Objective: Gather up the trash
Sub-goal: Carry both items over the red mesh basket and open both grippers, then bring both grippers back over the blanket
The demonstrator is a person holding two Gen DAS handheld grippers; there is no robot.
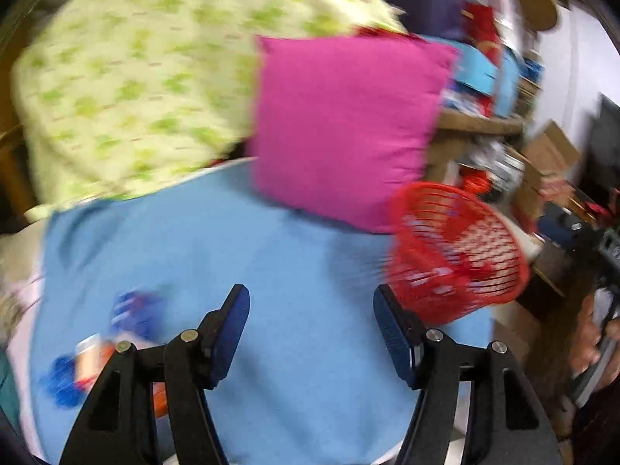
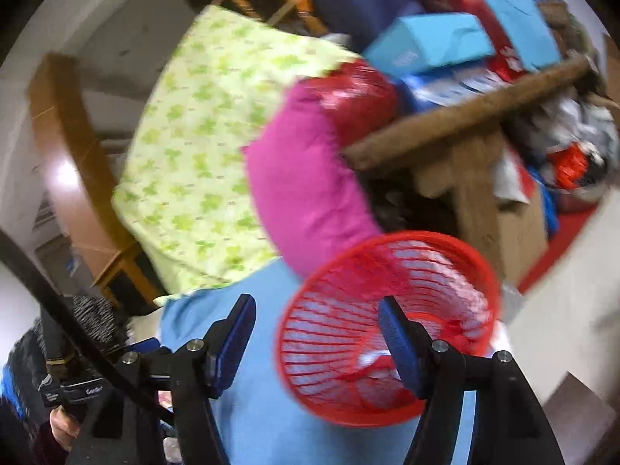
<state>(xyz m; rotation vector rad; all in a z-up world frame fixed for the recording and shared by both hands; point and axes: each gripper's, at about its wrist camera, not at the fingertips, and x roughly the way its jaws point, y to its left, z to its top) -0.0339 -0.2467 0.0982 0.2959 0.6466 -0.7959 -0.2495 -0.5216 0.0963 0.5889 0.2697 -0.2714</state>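
Blue-and-orange wrappers (image 1: 97,352), blurred, on bed (image 1: 279,348) near its left edge, just left of and beside spread, empty jaws of left gripper (image 1: 311,300); red basket (image 2: 387,325) tilted at right edge, nearer open, empty right gripper (image 2: 317,308).

Open blue sheet (image 1: 271,271) fills centre frame ahead of left gripper (image 1: 312,317), jaws apart. Blocking: pink cushion (image 1: 345,124) upper centre, red basket (image 1: 457,248) right, blurred wrappers (image 1: 116,341) lower left.
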